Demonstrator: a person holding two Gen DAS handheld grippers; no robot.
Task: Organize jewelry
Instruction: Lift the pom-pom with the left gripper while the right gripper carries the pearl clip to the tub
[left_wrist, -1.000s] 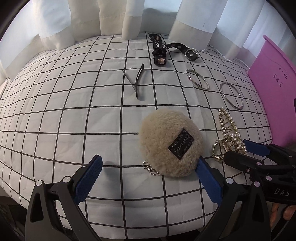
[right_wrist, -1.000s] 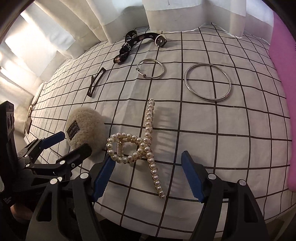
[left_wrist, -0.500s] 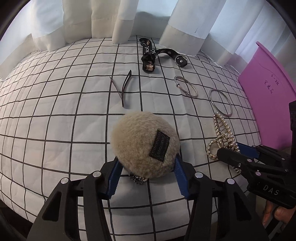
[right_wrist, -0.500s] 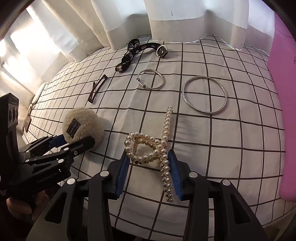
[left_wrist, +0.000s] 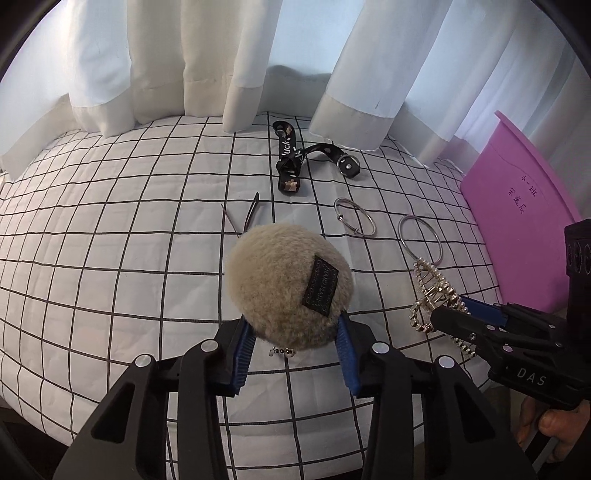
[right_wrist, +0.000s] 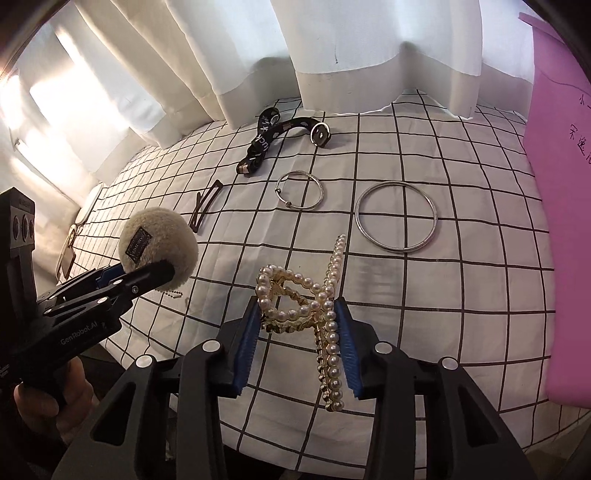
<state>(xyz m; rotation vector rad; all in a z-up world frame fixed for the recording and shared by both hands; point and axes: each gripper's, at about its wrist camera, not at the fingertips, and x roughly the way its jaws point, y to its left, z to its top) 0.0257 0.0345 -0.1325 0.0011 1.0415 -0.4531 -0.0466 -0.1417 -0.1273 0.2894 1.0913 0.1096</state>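
My left gripper (left_wrist: 293, 349) is shut on a beige fluffy pom-pom keychain (left_wrist: 288, 284) with a black label and holds it above the checked cloth (left_wrist: 110, 295); its bead chain hangs below. It also shows in the right wrist view (right_wrist: 159, 245). My right gripper (right_wrist: 297, 345) is shut on a pearl hair claw (right_wrist: 306, 302) and holds it off the cloth; the claw also shows in the left wrist view (left_wrist: 432, 291). On the cloth lie a large silver bangle (right_wrist: 396, 216), a smaller silver hoop (right_wrist: 300, 191), a black strap (right_wrist: 280, 138) and a dark hair clip (right_wrist: 205, 210).
White curtains (left_wrist: 221, 66) hang along the far side. A pink folder (left_wrist: 524, 225) with handwriting lies at the right edge of the cloth. The cloth's front edge drops off just below both grippers.
Both grippers closed from wide open, the left on the pom-pom and the right on the pearl claw, and both items have been lifted off the cloth.
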